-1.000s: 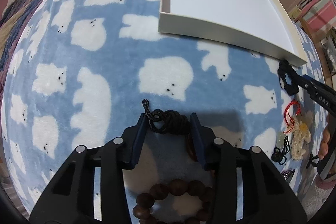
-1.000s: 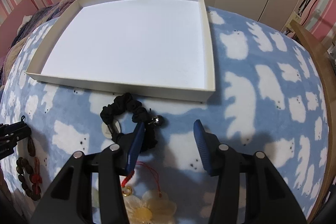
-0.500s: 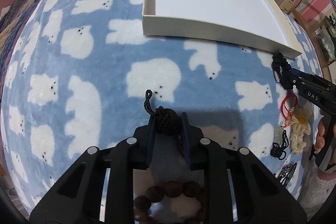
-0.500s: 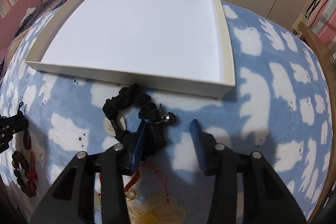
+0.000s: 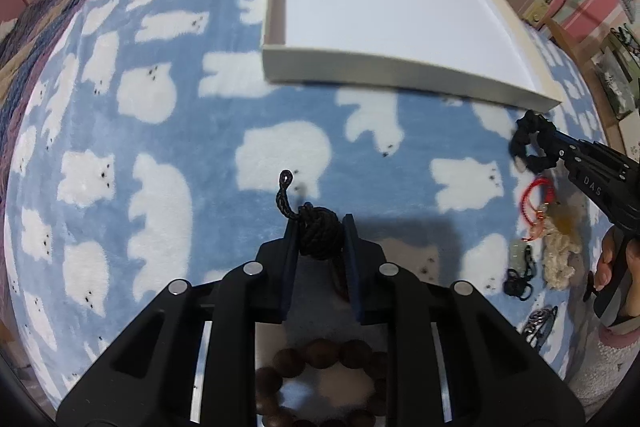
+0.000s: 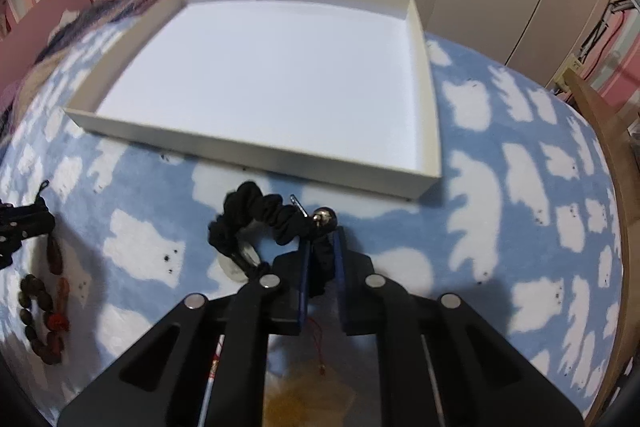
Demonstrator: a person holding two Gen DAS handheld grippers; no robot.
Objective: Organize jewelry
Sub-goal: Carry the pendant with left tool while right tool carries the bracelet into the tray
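My left gripper is shut on the black braided cord knot of a brown wooden bead bracelet that hangs below the fingers, above the blue bear blanket. My right gripper is shut on a black scrunchie with a small metal bell; it also shows in the left wrist view. The shallow white tray lies just beyond both grippers, with nothing in it; its near wall shows in the left wrist view.
A red cord with a pale flower charm, a small black-corded pendant and a metal piece lie on the blanket at the right. A second bead bracelet lies at the left. A wooden bed edge runs along the right.
Both grippers closed: the left on the cord knot, the right on the scrunchie. Both have lifted their pieces slightly and drawn back from the tray.
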